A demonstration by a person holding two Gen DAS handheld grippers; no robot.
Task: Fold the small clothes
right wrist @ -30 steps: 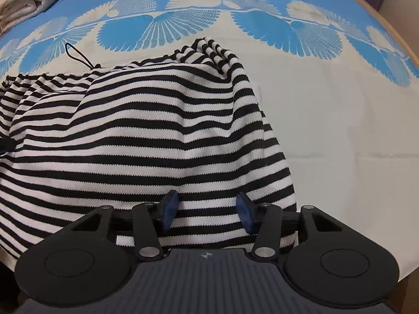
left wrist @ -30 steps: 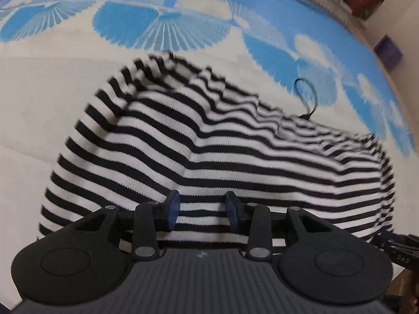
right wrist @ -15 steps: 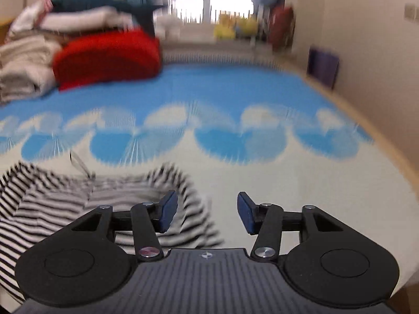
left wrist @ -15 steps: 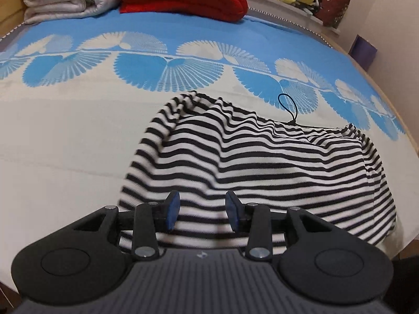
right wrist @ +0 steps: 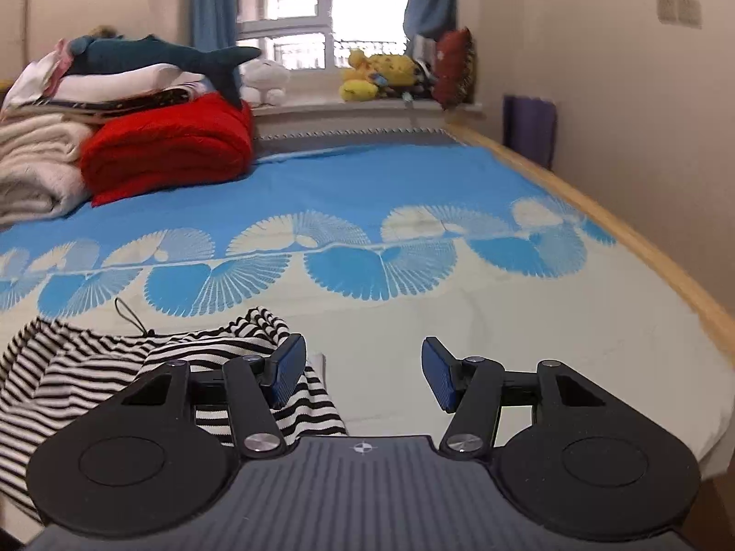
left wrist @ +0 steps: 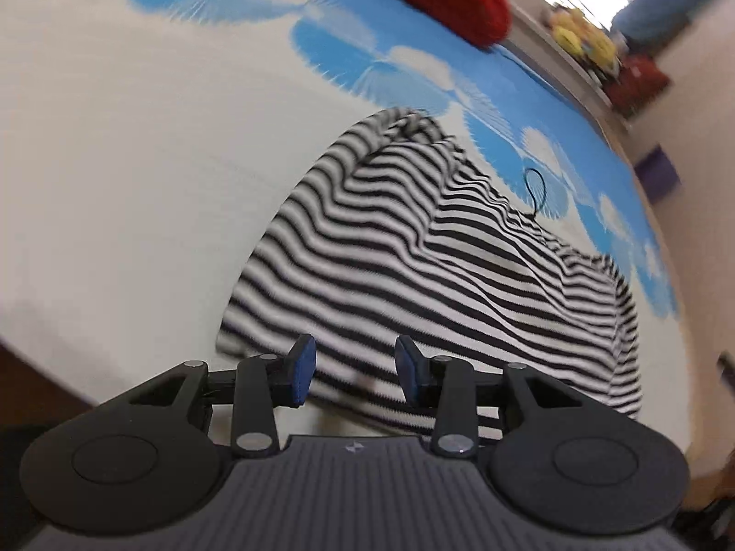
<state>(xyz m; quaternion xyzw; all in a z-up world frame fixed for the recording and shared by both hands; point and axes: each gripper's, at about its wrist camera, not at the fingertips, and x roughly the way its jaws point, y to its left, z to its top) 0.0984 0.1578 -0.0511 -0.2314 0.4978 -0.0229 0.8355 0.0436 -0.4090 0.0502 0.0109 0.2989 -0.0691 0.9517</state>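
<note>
Now the left hand-held gripper (left wrist: 351, 374) is hovering with fingers apart over the near hem of the striped garment (left wrist: 459, 266), which is lying bunched on the bed (left wrist: 138, 160). Off to its right, the right hand-held gripper (right wrist: 364, 374) is gaping wide, gripping nothing.

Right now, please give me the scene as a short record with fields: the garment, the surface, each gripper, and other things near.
garment: striped garment, black and white, rumpled in a heap, not neatly folded
loop: thin black cord loop at its far edge
surface: bedspread, cream with blue fan pattern
left gripper: open, fingers over the garment's near edge, nothing clamped
right gripper: open, empty, garment to its left
background: red folded blanket, shark plush, window
</note>
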